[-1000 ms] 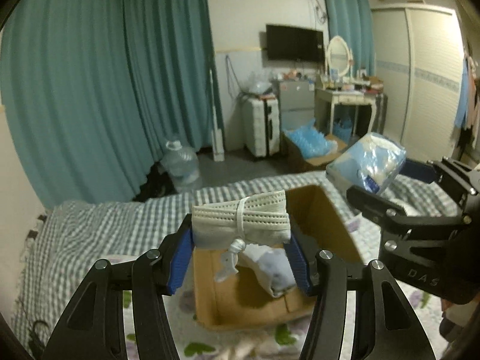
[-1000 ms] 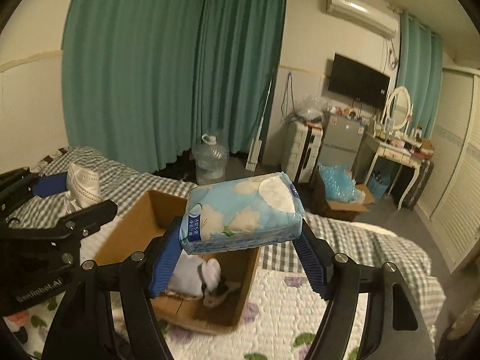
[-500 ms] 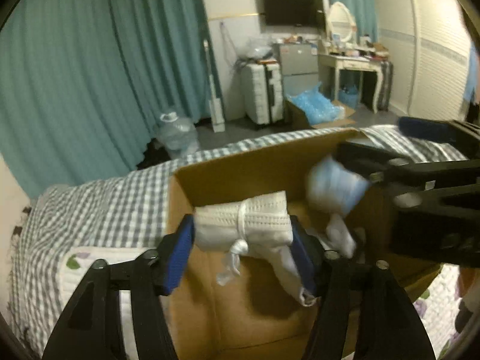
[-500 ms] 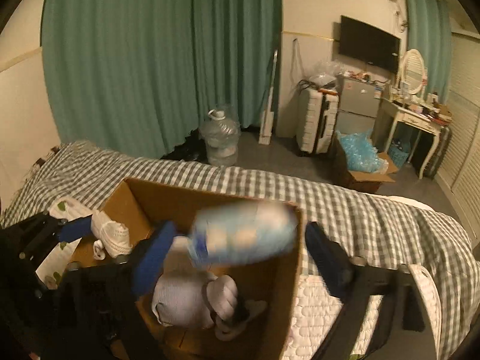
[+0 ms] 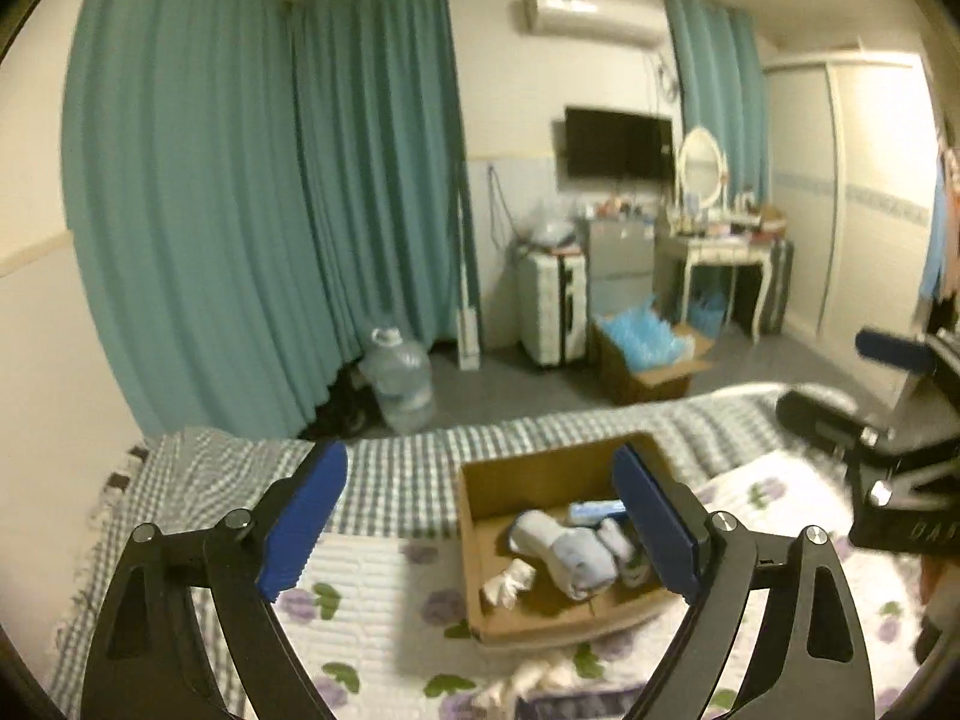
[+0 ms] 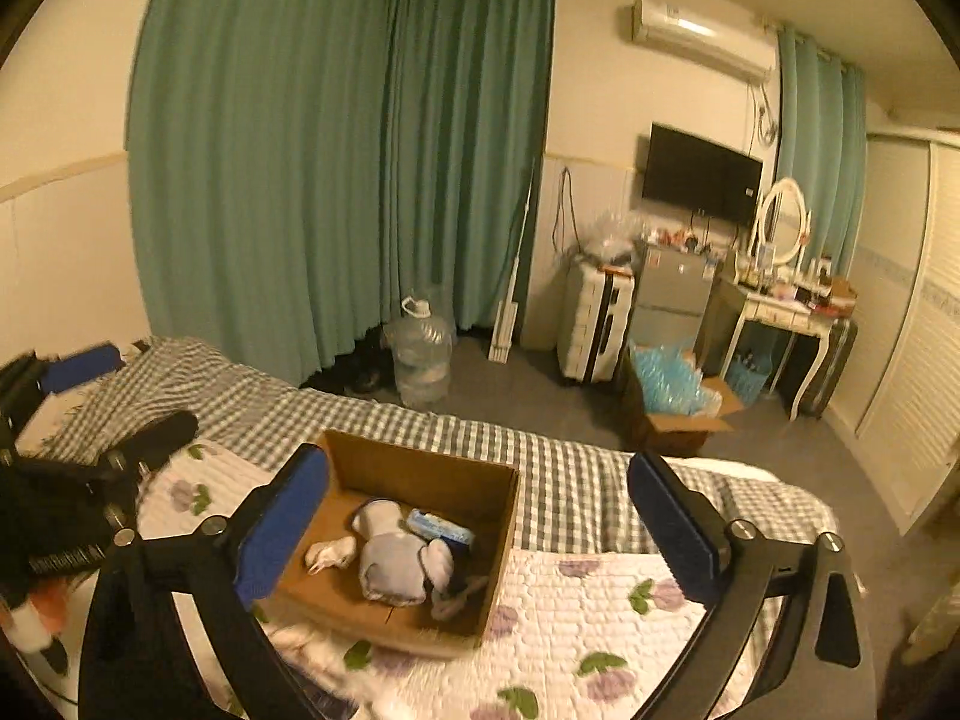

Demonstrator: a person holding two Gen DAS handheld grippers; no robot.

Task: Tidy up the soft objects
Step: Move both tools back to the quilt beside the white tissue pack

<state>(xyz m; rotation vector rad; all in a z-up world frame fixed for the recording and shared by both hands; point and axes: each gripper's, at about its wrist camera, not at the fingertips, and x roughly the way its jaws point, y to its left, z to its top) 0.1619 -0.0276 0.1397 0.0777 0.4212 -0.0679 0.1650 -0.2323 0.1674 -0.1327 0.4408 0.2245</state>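
Now both grippers, left (image 5: 480, 528) and right (image 6: 477, 528), hang over the bed (image 6: 558, 468) with fingers spread wide, gripping nothing. One cardboard box (image 6: 501, 540) sits on the quilt; inside lie three soft things: a grey plush toy (image 6: 393, 561), one blue tissue pack (image 6: 441, 525) (partly hidden) and one white bundle (image 6: 330, 552).
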